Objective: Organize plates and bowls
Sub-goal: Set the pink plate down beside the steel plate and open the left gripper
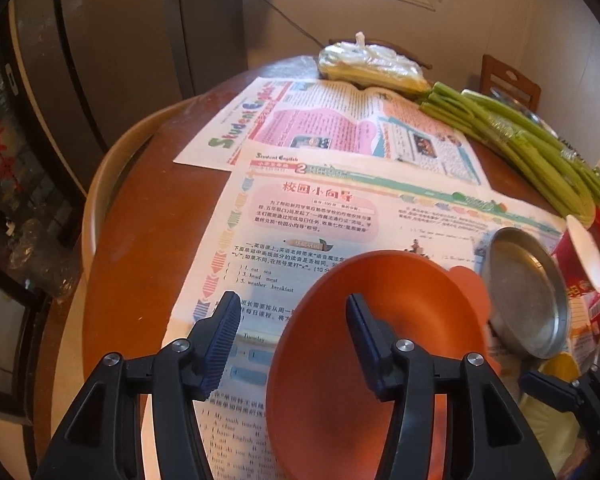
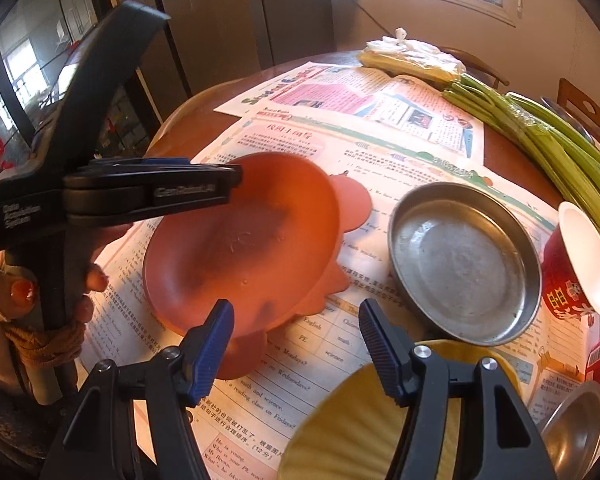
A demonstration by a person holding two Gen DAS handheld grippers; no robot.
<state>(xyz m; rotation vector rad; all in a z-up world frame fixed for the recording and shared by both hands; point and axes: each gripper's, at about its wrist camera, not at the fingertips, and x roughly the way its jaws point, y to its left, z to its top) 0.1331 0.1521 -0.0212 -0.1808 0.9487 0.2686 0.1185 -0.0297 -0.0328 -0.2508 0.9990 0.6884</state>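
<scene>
An orange plate (image 1: 384, 344) lies on newspaper; in the right wrist view (image 2: 244, 240) it sits left of a round steel plate (image 2: 464, 260). My left gripper (image 1: 292, 312) is open, its right finger over the orange plate's rim, its left finger outside it. It shows from the side in the right wrist view (image 2: 220, 184). My right gripper (image 2: 296, 320) is open above a yellow plate (image 2: 364, 420), near the orange plate's front edge. A red bowl with white inside (image 2: 580, 264) stands at the right.
Newspapers (image 1: 300, 208) cover the round brown table (image 1: 140, 240). Celery stalks (image 1: 520, 148) and a plastic bag of food (image 1: 372, 64) lie at the back right. A small steel bowl (image 2: 576, 436) sits at the front right. A wooden chair (image 1: 508, 80) stands behind.
</scene>
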